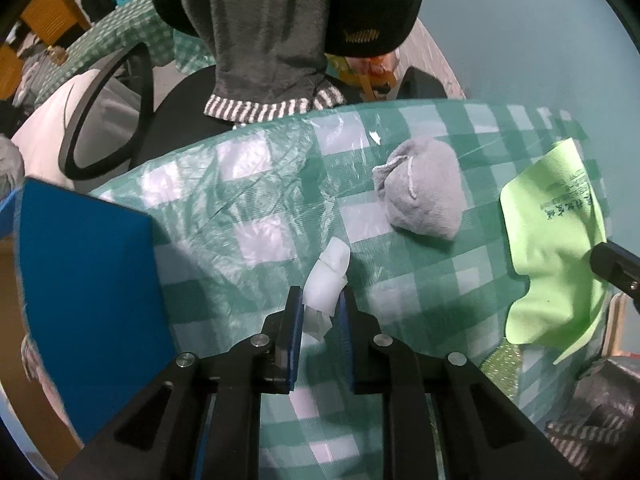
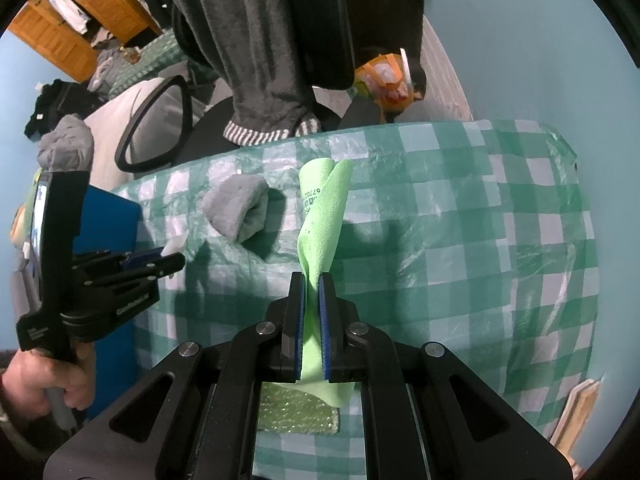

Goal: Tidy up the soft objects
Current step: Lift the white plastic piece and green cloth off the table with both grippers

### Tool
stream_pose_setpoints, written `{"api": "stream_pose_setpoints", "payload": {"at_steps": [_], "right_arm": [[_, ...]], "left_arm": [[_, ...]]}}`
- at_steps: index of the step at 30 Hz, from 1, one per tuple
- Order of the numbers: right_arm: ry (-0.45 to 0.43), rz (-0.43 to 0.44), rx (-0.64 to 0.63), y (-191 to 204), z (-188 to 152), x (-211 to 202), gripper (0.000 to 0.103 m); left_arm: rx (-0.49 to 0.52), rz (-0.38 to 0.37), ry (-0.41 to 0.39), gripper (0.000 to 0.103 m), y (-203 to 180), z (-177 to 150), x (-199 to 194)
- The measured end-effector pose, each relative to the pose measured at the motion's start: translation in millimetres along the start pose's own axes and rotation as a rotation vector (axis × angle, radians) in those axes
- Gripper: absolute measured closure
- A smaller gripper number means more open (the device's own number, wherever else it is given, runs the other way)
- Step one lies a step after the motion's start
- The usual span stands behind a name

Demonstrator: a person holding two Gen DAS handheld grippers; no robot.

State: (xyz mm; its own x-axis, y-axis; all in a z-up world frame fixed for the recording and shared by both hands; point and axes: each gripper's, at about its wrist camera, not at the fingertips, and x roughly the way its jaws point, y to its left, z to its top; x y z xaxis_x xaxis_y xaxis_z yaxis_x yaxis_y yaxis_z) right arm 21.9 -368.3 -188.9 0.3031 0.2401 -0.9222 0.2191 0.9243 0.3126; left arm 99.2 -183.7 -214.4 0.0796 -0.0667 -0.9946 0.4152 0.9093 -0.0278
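At the left, a blue box [image 1: 84, 280] is seen at the edge of the bench [image 1: 400, 280], which is covered by a green checked cloth. Beside it, a white tissue [image 1: 326, 280] is pinched between the closed jaws of the left gripper [image 1: 319, 300]. A grey rolled sock [image 1: 420, 188] lies farther back on the bench, apart from both grippers. To the right, a green cloth [image 2: 320, 216] is gripped in the closed jaws of the right gripper [image 2: 313, 284] and hangs over a glittery green sponge [image 2: 296, 412].

White tissue wad [image 1: 326, 280] pinched; grey rolled sock [image 1: 420, 190] lying; green cloth [image 2: 322, 216] dangling.
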Motion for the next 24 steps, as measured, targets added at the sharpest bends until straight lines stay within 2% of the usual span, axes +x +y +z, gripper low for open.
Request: {"api": "stream_pose_setpoints", "payload": {"at_steps": [14, 24], "right_arm": [[-0.046, 0.039, -0.053, 22, 0, -31, 0.097], [-0.069, 0.067, -0.081, 36, 3, -53, 0.097]], "left_arm": [[-0.08, -0.04, -0.079, 0.086, 12, -24, -54], [-0.097, -0.038, -0.129, 0.086, 14, -37, -91]]}}
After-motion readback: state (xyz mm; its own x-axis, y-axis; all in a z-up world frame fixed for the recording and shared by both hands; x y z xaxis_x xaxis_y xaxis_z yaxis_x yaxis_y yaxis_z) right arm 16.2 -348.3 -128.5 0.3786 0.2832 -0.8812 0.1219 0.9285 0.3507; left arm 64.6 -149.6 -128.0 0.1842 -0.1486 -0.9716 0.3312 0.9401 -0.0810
